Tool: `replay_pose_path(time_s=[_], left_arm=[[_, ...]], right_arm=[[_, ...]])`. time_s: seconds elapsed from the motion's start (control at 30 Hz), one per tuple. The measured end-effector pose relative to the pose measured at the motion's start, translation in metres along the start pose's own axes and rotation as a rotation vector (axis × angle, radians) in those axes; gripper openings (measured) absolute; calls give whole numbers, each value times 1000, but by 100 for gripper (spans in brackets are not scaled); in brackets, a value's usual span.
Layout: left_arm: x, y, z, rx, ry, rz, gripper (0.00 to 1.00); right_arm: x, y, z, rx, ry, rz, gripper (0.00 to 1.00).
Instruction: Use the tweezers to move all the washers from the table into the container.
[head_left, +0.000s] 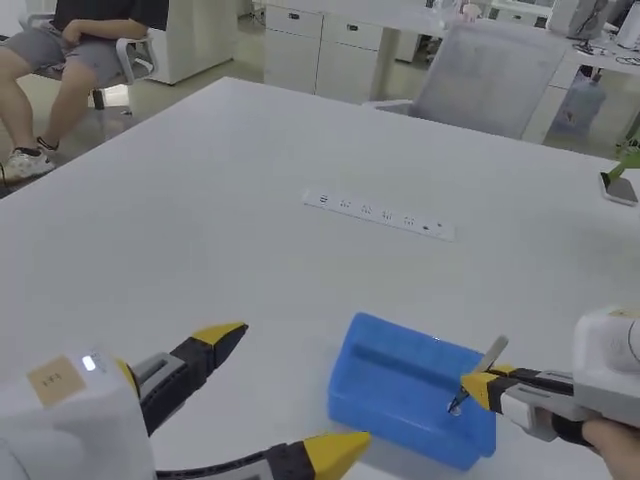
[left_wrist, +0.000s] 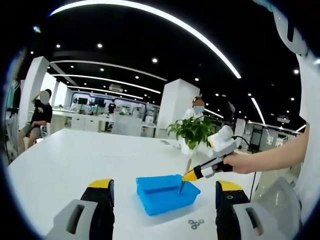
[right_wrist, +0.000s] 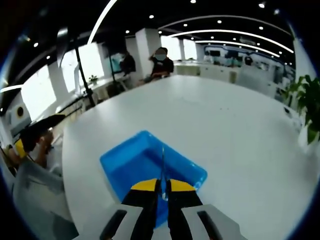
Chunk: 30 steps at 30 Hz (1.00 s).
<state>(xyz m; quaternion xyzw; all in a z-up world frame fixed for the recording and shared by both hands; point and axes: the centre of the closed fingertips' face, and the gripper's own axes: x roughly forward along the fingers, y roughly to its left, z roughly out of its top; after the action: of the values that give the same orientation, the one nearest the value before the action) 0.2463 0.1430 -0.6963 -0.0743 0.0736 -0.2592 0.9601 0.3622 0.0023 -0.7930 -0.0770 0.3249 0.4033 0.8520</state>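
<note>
A blue container sits on the white table near its front edge. My right gripper is shut on metal tweezers, whose tips point down into the container's right side. Whether the tips hold a washer is too small to tell. In the right gripper view the tweezers run out from the shut right gripper over the container. My left gripper stands open to the left of the container with nothing between its fingers. In the left gripper view a few washers lie on the table in front of the container, between the open left gripper's jaws.
A white power strip lies in the middle of the table. A small dark object rests at the right edge. An office chair stands behind the table, and a person sits at the far left. A potted plant stands beyond the container.
</note>
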Motion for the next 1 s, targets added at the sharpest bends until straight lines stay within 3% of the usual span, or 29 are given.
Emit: replay_pose_path(time_s=[0.53, 0.73, 1.0], left_arm=[[0, 2, -4, 8, 18, 0, 84], [0, -2, -1, 1, 3, -20, 85], [2, -4, -2, 10, 12, -23, 85]], right_arm=[[6, -3, -12, -3, 18, -3, 4], [5, -3, -12, 3, 4, -8, 4], [-5, 0, -7, -18, -26, -16, 4]])
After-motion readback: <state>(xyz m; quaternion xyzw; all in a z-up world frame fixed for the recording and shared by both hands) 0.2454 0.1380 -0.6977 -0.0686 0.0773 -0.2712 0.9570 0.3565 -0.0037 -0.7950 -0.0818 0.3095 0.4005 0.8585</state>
